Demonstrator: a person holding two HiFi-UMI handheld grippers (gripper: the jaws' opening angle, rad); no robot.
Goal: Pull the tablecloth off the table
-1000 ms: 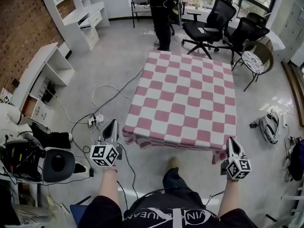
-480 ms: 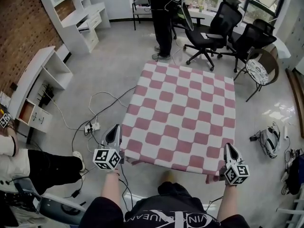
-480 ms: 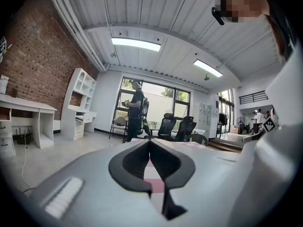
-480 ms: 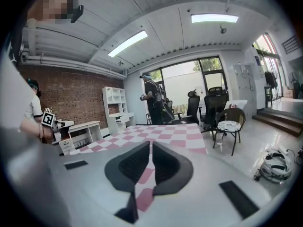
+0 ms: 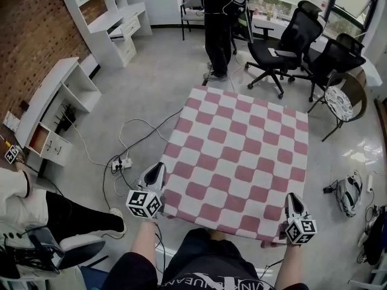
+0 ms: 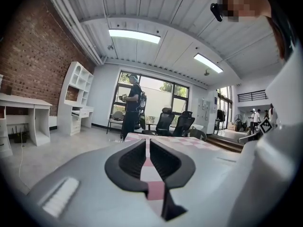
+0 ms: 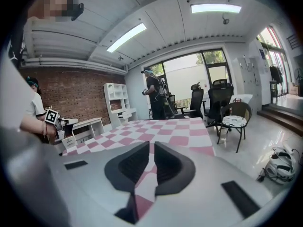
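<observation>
Tablecloth [image 5: 239, 162], pink-white checks, pinched by left tongs [image 5: 158, 171], right tongs [image 5: 292, 198]; grey floor [image 5: 139, 95], brick wall [image 5: 30, 35].

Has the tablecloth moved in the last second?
Yes. The tablecloth has been pulled nearer: its near-left corner now lies farther below the floor power strip than before.

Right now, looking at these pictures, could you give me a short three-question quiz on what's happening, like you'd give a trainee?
1. True or false: the left gripper and the right gripper are both shut on the tablecloth.
2. The tablecloth's pattern is: A blue stripes; B pink and white checks; C plain green.
3. Fill in: beyond the tablecloth's far edge, beside the black office chairs, stands a ____.
Key: 1 true; 2 B; 3 person.
</observation>
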